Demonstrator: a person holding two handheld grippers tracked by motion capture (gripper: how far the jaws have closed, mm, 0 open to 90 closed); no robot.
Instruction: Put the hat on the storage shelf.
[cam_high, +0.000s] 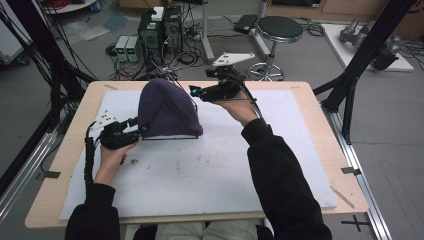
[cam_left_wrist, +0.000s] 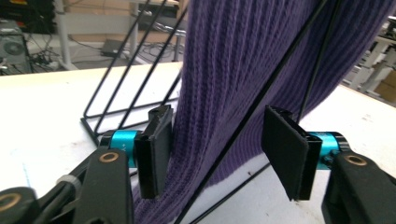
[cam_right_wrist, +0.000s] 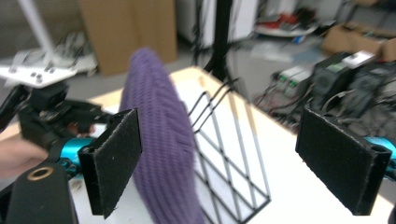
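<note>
- A black round stool (cam_high: 279, 28) stands on the grey floor beyond the tabletop (cam_high: 75, 125).
- Two dark computer towers (cam_high: 160, 31) sit on the floor behind the far edge, with tangled cables (cam_high: 187, 55) around them.
- Two small pale boxes (cam_high: 128, 48) stand just left of the towers.
- A white mat (cam_high: 210, 170) covers most of the tabletop, with brownish stains near its middle.

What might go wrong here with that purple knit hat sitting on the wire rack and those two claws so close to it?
The left gripper is open around both the purple hat and a black wire of the rack; closing now might pinch the wire along with the knit. The rack looks light, so a pull on the hat might drag or tip it. The right gripper is open beside the hat's top, and the knit could snag on a wire as it comes off.
</note>
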